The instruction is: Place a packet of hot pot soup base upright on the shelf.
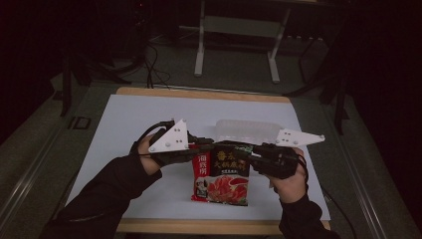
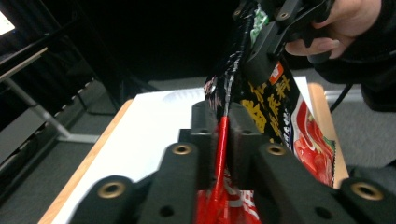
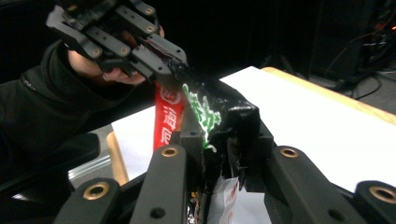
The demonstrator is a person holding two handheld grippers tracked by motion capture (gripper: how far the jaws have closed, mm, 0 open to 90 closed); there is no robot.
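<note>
A red and black food packet with a picture of red food hangs upright over the white table mat, held by its top edge. My left gripper is shut on the packet's top left corner. In the left gripper view its jaws pinch the red edge of the packet. My right gripper is shut on the top right part. In the right gripper view its jaws clamp the crumpled black and green top of the packet. The two grippers face each other, close together.
A clear plastic tray lies on the mat just behind the packet. The mat covers a wooden table whose edge shows at front and back. A metal stand and cables sit on the dark floor beyond.
</note>
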